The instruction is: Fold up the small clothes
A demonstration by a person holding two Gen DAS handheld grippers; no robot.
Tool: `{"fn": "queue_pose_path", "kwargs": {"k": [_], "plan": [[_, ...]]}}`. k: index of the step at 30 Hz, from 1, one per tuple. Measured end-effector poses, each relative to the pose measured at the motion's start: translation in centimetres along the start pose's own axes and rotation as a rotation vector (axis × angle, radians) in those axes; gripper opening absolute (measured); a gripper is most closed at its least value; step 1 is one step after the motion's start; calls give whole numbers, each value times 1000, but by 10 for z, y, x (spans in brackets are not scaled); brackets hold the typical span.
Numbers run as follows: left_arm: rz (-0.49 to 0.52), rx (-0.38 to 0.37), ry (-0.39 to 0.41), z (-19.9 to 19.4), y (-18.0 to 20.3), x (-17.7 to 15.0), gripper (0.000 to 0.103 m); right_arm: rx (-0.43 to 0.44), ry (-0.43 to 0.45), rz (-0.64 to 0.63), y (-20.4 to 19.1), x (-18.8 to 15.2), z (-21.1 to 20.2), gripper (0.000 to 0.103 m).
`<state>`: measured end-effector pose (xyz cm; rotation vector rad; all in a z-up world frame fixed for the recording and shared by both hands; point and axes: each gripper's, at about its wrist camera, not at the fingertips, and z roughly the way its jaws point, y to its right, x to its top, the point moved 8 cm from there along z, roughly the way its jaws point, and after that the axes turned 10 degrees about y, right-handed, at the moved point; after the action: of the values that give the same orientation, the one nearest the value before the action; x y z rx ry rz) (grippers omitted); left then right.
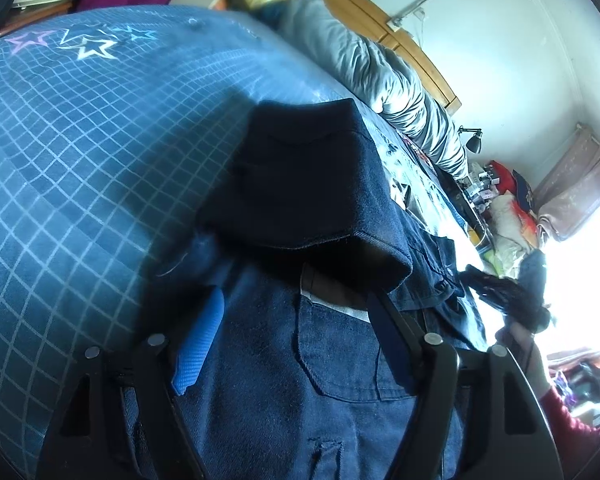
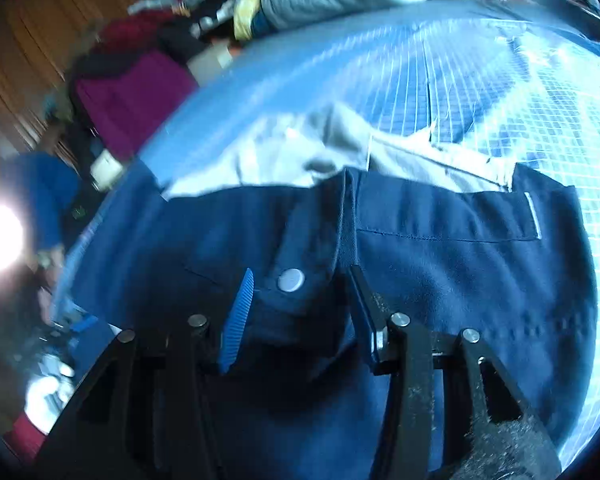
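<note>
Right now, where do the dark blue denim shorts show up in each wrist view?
Left wrist: denim shorts fill centre and bottom, one part folded over, between the left hand-held gripper fingers.
Right wrist: they span the lower half, metal button between the right hand-held gripper fingers.
Shared landmark: blue grid-pattern bedsheet.

bed [image 1: 60, 152], blue grid cover | on it: dark denim garment [image 1: 300, 360], grey quilt [image 1: 380, 72]

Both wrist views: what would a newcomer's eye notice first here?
The dark blue denim garment fills the middle of both views, lying on a blue checked bedsheet. Its silver button sits between the right claw's fingers. A grey quilt is bunched along the far side.
</note>
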<state>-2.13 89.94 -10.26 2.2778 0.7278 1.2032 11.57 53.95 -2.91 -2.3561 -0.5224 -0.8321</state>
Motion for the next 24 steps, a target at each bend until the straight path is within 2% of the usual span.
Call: {"fn": "queue_pose_path", "kwargs": {"k": [3,4,5,6,7,8,11,15,20,24], "plan": [[1,0,3,0,0,1,76,-32,-19,0,5,-1,13,46],[2,1,3,1,0,1,76,-17,-18,31,8,-1,15,46],[2,1,3,1,0,1,76,-7,-16,57,10,-2,17,41],[2,2,2,1,0,1,76,7,-14,80,11,-2,17,34],[3,3,1,2,0,1,76,46,-4,111,10,-2,13,9],[5,5,1,2,0,1,76,73,22,127,8,1,5,3],[6,6,2,2,0,1,76,113,118,103,-3,18,-33,3],[5,7,-1,3,0,0,76,95,194,114,9,26,-78,3],[4,7,-2,3,0,0,77,36,165,177,41,7,-90,3],[6,9,-3,4,0,0,77,23,164,220,55,-2,-98,3]]}}
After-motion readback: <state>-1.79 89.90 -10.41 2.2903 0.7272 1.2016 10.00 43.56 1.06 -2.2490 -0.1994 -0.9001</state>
